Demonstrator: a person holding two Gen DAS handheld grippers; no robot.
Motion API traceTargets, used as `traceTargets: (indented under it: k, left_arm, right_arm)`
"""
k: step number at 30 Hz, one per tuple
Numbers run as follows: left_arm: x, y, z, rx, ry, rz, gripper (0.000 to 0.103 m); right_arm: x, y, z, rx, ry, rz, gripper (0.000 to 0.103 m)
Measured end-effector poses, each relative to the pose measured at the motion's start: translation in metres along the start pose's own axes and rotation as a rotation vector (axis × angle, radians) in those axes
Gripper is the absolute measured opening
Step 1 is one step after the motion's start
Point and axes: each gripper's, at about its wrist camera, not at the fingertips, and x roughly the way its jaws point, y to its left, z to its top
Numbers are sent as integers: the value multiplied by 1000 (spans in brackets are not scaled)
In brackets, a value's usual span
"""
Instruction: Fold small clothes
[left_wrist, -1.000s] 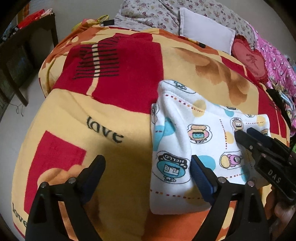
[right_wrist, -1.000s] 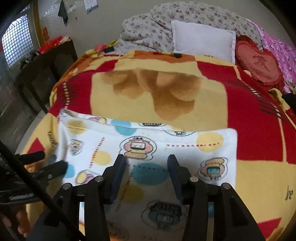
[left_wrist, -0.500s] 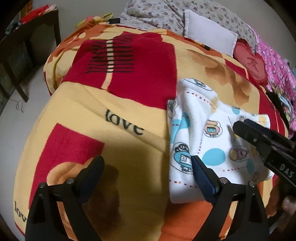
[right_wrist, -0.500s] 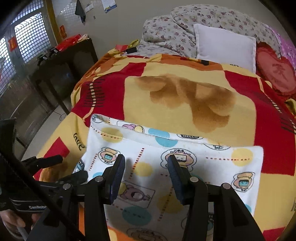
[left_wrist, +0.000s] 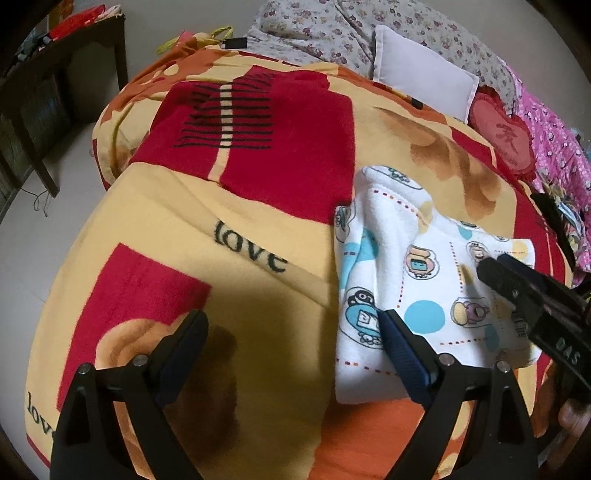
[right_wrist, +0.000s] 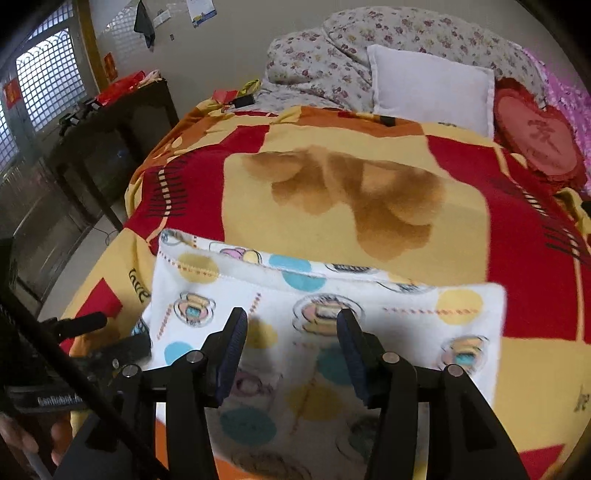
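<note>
A small white garment with cartoon prints and coloured dots (left_wrist: 410, 273) lies folded into a rectangle on the bed blanket; it also shows in the right wrist view (right_wrist: 332, 321). My left gripper (left_wrist: 291, 332) is open and empty, just left of the garment's near left corner, its right finger (left_wrist: 399, 343) over the cloth edge. My right gripper (right_wrist: 291, 343) is open and empty, hovering over the garment's near middle. In the left wrist view the right gripper (left_wrist: 532, 295) comes in from the right above the cloth.
The red, yellow and orange "love" blanket (left_wrist: 229, 236) covers the bed. A white pillow (right_wrist: 432, 88), a floral quilt (right_wrist: 332, 62) and a red heart cushion (right_wrist: 539, 140) lie at the head. A dark wooden table (right_wrist: 110, 129) stands left of the bed.
Both grippers have pulled back from the garment; the left gripper has shifted left off the cloth. The garment lies still, folded as before.
</note>
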Motion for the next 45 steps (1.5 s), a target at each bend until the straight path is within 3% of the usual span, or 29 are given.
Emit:
traceTargets:
  k: [3, 4, 6, 16, 27, 34, 36, 37, 38, 45]
  left_arm:
    - [1, -1, -1, -7, 2, -8, 93]
    - [2, -2, -1, -9, 9, -12, 93]
    - [3, -3, -2, -12, 12, -18, 93]
    - [13, -4, -5, -59, 33, -82, 93]
    - [19, -19, -5, -40, 37, -102, 98]
    - [22, -35, -5, -8, 39, -155, 99]
    - [22, -41, -7, 15, 34, -184, 93]
    - [21, -45, -8, 34, 24, -195, 76]
    - [20, -48, -9, 47, 23, -206, 67]
    - [21, -28, -4, -42, 47, -309, 39]
  right_arm:
    - [-9, -5, -6, 13, -13, 20, 55]
    - [-10, -7, -7, 18, -17, 26, 51]
    - [-11, -11, -11, 34, -19, 42, 33]
    - [-3, -23, -14, 92, -9, 93, 33]
    - [-7, -24, -15, 87, -7, 88, 33]
    - [2, -27, -14, 127, -2, 142, 33]
    - [7, -32, -15, 153, 4, 166, 33]
    - [10, -35, -16, 165, 8, 178, 33]
    - [14, -38, -18, 181, 14, 190, 32]
    - [12, -53, -19, 268, 13, 285, 31]
